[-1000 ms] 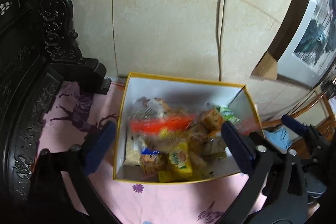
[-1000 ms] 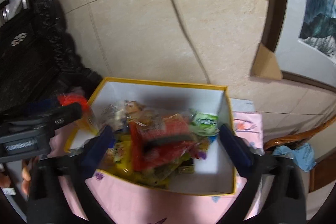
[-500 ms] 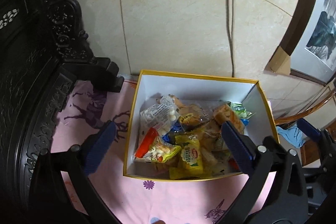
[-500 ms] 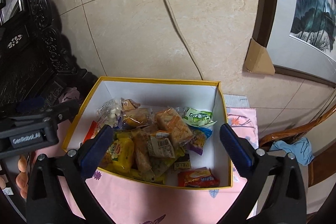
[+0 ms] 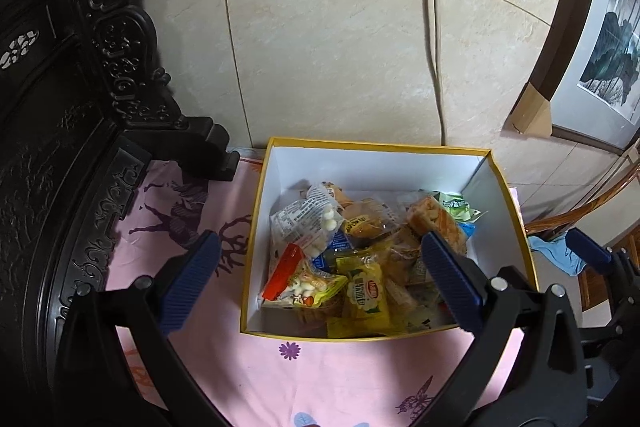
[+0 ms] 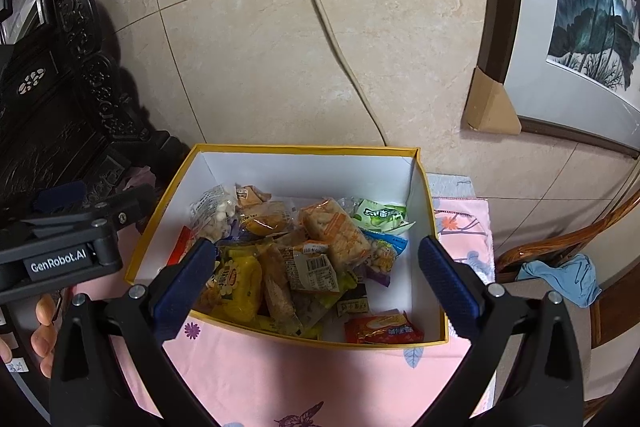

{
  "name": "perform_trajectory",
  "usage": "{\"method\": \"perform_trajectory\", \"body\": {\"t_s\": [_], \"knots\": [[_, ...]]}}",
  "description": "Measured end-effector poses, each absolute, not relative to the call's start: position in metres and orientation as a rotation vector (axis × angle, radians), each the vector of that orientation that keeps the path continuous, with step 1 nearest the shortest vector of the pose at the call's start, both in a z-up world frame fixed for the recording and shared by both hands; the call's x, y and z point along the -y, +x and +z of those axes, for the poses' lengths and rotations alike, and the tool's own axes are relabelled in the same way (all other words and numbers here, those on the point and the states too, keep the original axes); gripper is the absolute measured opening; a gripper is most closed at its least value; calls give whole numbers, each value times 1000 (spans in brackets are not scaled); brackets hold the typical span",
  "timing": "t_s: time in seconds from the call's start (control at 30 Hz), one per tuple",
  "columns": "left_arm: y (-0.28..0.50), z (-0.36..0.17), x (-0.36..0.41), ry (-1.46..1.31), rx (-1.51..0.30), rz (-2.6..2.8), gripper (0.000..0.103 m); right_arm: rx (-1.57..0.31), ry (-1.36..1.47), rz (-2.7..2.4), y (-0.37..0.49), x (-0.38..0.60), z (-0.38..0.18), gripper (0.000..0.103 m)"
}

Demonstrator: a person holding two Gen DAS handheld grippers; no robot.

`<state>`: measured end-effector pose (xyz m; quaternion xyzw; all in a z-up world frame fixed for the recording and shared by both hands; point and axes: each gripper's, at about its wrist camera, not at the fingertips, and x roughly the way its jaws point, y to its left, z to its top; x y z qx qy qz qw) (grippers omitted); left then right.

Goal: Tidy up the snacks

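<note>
Snacks (image 6: 304, 259) are lying heaped inside the yellow-rimmed box (image 5: 376, 146), which is sitting on the pink cloth (image 5: 320, 379) of the table, against the tiled wall (image 5: 332, 59). Both tools are hovering above the near rim of the box, the left tool (image 5: 320, 283) and the right tool (image 6: 316, 281) each standing spread wide and gripping nothing. The heap is lying ahead of and below both tools. A red packet (image 6: 383, 331) is resting apart in the near right corner, long axis crosswise, nearer the right tool, probably the easier reach.
</note>
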<state>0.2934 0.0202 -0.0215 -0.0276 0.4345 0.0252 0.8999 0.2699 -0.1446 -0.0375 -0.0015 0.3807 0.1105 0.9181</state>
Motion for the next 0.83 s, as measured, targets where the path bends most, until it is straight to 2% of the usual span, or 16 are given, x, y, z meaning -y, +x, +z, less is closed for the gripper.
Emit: {"method": "perform_trajectory", "body": {"t_s": [0.83], "knots": [[290,-18,-15,-67,-882,43,101,-783,-7,231,268,144,-37,102]]}}
